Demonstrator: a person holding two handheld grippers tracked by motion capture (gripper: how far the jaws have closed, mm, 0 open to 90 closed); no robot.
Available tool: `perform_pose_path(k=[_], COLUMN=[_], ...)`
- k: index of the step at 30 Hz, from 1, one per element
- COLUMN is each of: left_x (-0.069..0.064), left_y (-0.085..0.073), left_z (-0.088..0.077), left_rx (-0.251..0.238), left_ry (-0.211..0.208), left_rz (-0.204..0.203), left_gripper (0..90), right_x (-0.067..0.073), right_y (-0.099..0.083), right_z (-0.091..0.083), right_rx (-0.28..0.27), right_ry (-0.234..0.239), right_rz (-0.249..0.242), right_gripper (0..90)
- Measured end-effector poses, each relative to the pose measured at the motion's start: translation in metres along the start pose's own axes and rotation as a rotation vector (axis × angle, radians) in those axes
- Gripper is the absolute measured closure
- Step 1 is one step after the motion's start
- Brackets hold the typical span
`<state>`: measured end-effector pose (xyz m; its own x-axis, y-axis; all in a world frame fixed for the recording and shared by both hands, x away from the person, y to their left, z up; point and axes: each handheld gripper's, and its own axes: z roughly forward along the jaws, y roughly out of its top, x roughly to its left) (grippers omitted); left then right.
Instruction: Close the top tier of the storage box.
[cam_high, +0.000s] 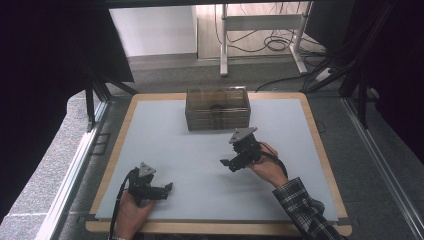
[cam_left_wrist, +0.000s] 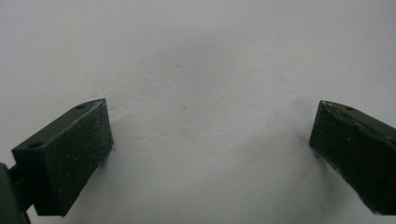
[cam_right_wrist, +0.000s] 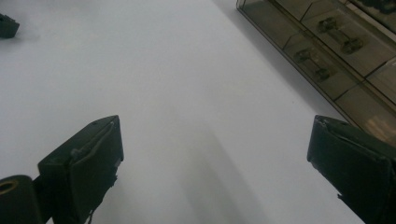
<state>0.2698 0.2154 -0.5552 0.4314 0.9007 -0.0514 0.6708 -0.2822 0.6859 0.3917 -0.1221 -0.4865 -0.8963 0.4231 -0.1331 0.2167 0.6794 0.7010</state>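
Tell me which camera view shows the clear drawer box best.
The high view: the whole drawer box stands at the mat's far edge. The right gripper view catches just its front corner with two handles.

drawer box (cam_right_wrist: 327, 51) cut off by frame edge, contents indistinct

Drawer box (cam_high: 218, 109) behind grippers (table (cam_high: 200, 150))
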Motion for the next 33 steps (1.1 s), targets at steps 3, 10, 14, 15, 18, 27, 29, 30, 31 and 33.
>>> perform_pose_path(k=[3, 10, 14, 15, 18, 27, 29, 30, 31, 33], left_x=[0.000, 0.000, 0.000, 0.000, 0.000, 0.000, 0.000, 0.000, 0.000, 0.000], left_y=[0.000, 0.000, 0.000, 0.000, 0.000, 0.000, 0.000, 0.000, 0.000, 0.000], left_z=[0.000, 0.000, 0.000, 0.000, 0.000, 0.000, 0.000, 0.000, 0.000, 0.000], left_rx=[0.000, 0.000, 0.000, 0.000, 0.000, 0.000, 0.000, 0.000, 0.000, 0.000], left_ry=[0.000, 0.000, 0.000, 0.000, 0.000, 0.000, 0.000, 0.000, 0.000, 0.000], left_rz=[0.000, 0.000, 0.000, 0.000, 0.000, 0.000, 0.000, 0.000, 0.000, 0.000], left_gripper=[0.0, 0.0, 0.0, 0.0, 0.0, 0.0, 0.0, 0.0, 0.0, 0.0], right_x=[0.001, 0.004, 0.005, 0.005, 0.005, 0.005, 0.005, 0.004, 0.004, 0.003], right_y=[-0.002, -0.007, -0.011, -0.011, -0.014, -0.021, -0.023, -0.024, -0.024, -0.026], right_z=[-0.001, -0.006, -0.009, -0.010, -0.012, -0.019, -0.020, -0.021, -0.022, -0.024], right_rx=[0.002, 0.001, 0.004, 0.003, 0.003, -0.007, -0.008, -0.007, -0.010, -0.013], right_ry=[0.005, 0.019, 0.016, 0.018, 0.015, 0.004, 0.003, -0.001, -0.007, -0.010], right_rz=[0.002, -0.002, 0.001, 0.005, 0.006, 0.017, 0.019, 0.021, 0.021, 0.030], right_gripper=[2.7, 1.4, 1.2, 1.2, 1.2, 1.2, 1.2, 1.2, 1.1, 0.7])
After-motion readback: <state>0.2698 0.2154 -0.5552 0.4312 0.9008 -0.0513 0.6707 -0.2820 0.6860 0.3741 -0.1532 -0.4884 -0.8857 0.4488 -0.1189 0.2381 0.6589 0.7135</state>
